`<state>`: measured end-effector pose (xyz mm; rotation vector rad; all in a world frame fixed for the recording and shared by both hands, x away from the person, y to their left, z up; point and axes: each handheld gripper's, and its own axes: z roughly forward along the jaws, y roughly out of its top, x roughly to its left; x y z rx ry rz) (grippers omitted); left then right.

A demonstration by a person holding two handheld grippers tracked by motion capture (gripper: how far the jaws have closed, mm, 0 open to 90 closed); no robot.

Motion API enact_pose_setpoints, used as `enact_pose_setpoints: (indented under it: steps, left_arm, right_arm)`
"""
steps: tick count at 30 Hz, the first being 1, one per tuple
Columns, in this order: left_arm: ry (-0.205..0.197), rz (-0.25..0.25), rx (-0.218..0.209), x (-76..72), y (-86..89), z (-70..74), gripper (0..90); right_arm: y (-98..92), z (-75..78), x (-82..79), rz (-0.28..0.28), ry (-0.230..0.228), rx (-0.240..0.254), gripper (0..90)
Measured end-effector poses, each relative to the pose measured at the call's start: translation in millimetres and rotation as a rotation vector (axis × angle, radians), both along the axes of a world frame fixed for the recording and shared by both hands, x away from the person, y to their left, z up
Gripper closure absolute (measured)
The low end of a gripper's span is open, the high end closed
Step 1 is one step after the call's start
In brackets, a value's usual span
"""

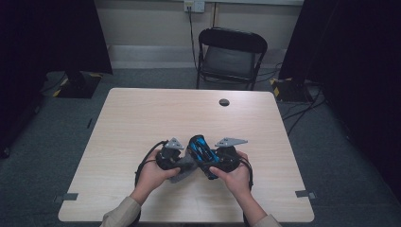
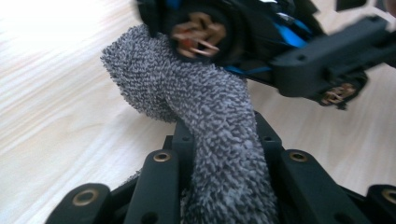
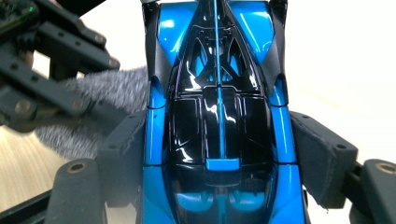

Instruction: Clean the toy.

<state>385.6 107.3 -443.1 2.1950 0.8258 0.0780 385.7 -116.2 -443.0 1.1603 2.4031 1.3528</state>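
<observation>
- At the near middle of the wooden table (image 1: 142,113), the left gripper (image 1: 176,163) is clamped tight on a grey fuzzy cloth (image 2: 205,112).
- Just right of it, the right gripper (image 1: 213,163) has its jaws spread wide, pinching the sides of a blue and black toy car (image 3: 217,116).
- The cloth presses against the car's side by a wheel.
- Far beyond the table stands a black folding chair (image 1: 231,54).

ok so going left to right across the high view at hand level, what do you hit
left hand → left gripper → grey cloth → blue and black toy car → right gripper → right hand
</observation>
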Motion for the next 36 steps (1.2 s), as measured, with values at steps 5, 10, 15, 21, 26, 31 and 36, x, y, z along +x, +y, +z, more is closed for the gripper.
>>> enact_pose_setpoints:
  steps: [5,10,15,21,26,31,36]
  left_arm:
    - [0.004,-0.025,-0.006,-6.3,-8.7,-1.7,69.7]
    - [0.008,-0.053,-0.007,-12.9,-16.4,-5.9,69.7]
    - [0.011,-0.069,-0.012,-17.1,-21.0,-8.0,69.7]
    - [0.009,-0.099,-0.012,-21.2,-28.0,-7.8,69.7]
    - [0.005,-0.127,-0.004,-24.7,-33.1,-6.8,69.7]
    - [0.011,-0.146,-0.016,-26.8,-36.1,-8.0,69.7]
    - [0.013,-0.153,-0.012,-27.6,-36.7,-9.1,69.7]
  right_arm:
    - [0.1,3.0,1.9,-0.003,-0.006,0.000,26.3]
    - [0.0,3.9,2.9,-0.014,-0.008,-0.002,26.3]
    - [-0.8,4.2,4.1,-0.021,-0.010,0.000,26.3]
    - [-2.3,7.0,7.1,-0.031,-0.013,0.003,26.3]
    - [-3.1,9.4,7.4,-0.036,-0.018,0.004,26.3]
    - [-2.5,11.3,7.7,-0.037,-0.025,0.006,26.4]
    - [-1.4,10.7,7.0,-0.032,-0.026,-0.009,26.4]
